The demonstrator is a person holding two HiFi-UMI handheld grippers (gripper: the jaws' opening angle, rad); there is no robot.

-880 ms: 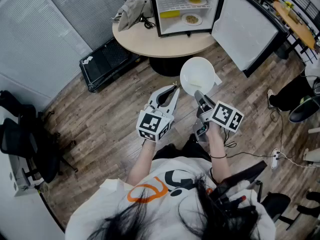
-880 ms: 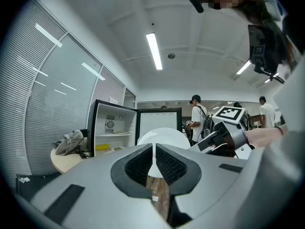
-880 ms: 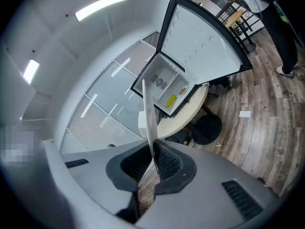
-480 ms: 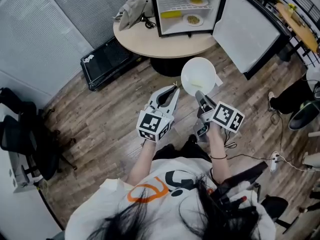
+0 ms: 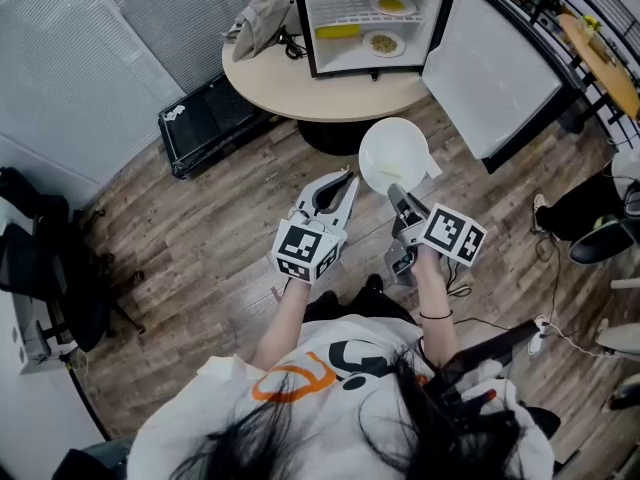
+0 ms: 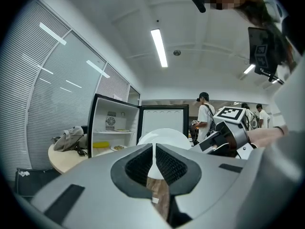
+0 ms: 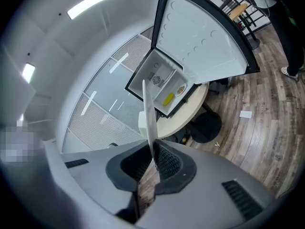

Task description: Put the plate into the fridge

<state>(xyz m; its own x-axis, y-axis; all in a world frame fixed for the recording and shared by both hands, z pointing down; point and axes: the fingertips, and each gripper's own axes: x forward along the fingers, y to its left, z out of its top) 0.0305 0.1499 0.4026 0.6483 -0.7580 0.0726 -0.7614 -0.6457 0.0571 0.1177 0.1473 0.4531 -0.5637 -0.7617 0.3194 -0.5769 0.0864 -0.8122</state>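
Observation:
A white plate [image 5: 393, 155] is held out in front of me by its near rim, with my right gripper [image 5: 400, 197] shut on it. In the right gripper view the plate [image 7: 148, 118] stands edge-on between the pads of the right gripper [image 7: 153, 162]. My left gripper [image 5: 345, 180] hovers just left of the plate, jaws together with nothing in them; in its own view the left gripper [image 6: 154, 147] has the plate [image 6: 164, 136] behind it. The small fridge [image 5: 368, 8] stands open on the round table [image 5: 300, 86] ahead, with its door [image 5: 490, 63] swung to the right.
The fridge shelves hold a yellow item [image 5: 338, 31] and two dishes of food [image 5: 381, 42]. A grey cloth bundle [image 5: 262, 13] lies on the table's left. A black case [image 5: 210, 118] sits on the wooden floor. A dark chair [image 5: 40, 268] stands far left. People [image 6: 206, 118] stand behind the fridge.

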